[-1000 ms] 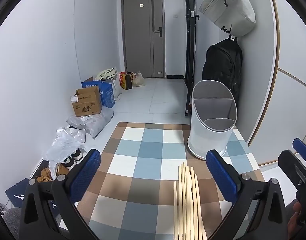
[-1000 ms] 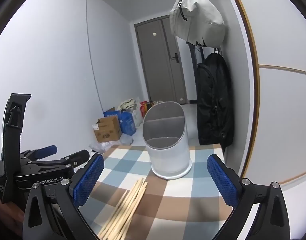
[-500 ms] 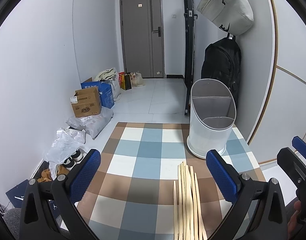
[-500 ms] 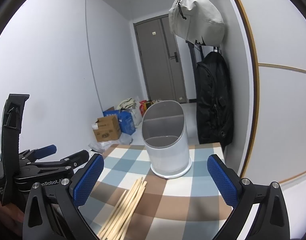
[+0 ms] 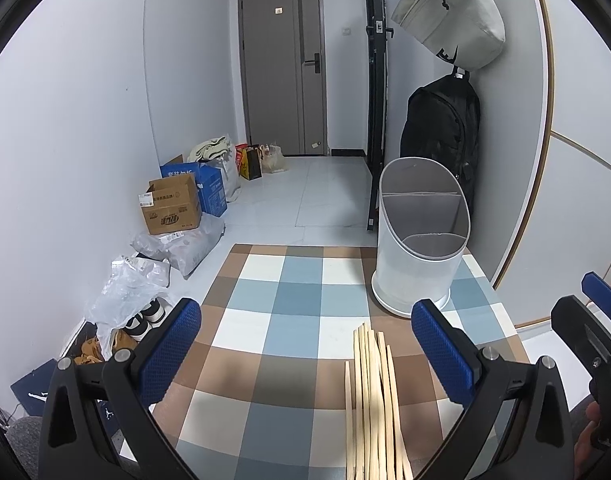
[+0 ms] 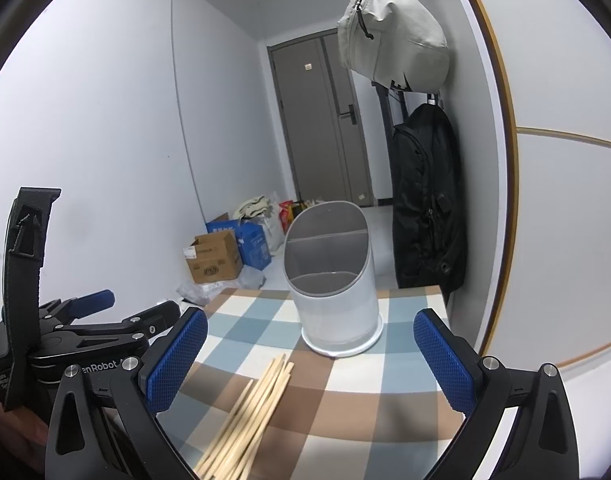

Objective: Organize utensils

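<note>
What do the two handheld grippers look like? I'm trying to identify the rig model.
Both the left gripper and right gripper have black angular frames with silver screws and blue cross-hatched finger pads. The left one carries white "enRobot" lettering.

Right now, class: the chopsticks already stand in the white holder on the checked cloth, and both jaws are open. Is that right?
Not quite. In the right wrist view the chopsticks lie flat on the cloth, in front of the empty holder. Both jaws are open.
</note>
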`<state>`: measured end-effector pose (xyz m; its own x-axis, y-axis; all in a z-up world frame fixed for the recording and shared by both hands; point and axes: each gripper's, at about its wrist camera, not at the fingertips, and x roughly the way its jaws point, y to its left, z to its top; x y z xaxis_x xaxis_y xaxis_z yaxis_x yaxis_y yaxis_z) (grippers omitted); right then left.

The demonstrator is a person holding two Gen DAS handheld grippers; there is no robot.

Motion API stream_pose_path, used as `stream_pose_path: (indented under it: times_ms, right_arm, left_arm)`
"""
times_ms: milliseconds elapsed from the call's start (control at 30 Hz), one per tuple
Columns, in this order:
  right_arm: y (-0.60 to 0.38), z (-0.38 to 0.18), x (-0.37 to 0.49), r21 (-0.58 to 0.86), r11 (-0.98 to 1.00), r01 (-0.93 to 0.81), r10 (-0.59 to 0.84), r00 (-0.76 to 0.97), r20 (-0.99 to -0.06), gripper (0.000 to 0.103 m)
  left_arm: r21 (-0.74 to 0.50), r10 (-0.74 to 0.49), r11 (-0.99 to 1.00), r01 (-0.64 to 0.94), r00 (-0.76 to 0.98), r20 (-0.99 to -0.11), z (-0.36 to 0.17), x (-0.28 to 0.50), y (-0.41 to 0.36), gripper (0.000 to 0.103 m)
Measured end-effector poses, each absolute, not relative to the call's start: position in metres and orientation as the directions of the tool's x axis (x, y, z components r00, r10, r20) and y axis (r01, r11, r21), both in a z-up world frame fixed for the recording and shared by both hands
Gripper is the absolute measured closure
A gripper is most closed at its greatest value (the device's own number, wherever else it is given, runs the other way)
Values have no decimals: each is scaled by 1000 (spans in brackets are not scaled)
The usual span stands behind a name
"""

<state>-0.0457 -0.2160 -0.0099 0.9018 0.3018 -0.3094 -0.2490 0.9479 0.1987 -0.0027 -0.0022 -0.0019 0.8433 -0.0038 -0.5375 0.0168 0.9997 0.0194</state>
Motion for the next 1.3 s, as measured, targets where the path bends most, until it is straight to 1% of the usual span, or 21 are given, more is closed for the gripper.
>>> stream_pose_path:
  times_ms: [667, 900, 1100, 1300]
  right_arm:
    - [-215, -11, -46, 196, 948, -251, 303, 901, -311, 0]
    - [-214, -12, -42, 199, 948, -249, 304, 897, -322, 0]
    - [-214, -17, -33, 215, 945, -247, 312, 881, -357, 0]
    - [-209, -32, -10, 238, 940, -243, 331, 813, -478, 0]
  left_arm:
    - [11, -6, 1000, 15, 838, -545, -1, -1, -1, 1]
    - [-20, -37, 999, 31, 817, -576, -3, 7, 1, 1]
    - [-57, -69, 997, 43, 782, -619, -8, 18, 11, 1]
    - [-80, -60, 997, 6, 725, -686, -22, 38, 35, 1]
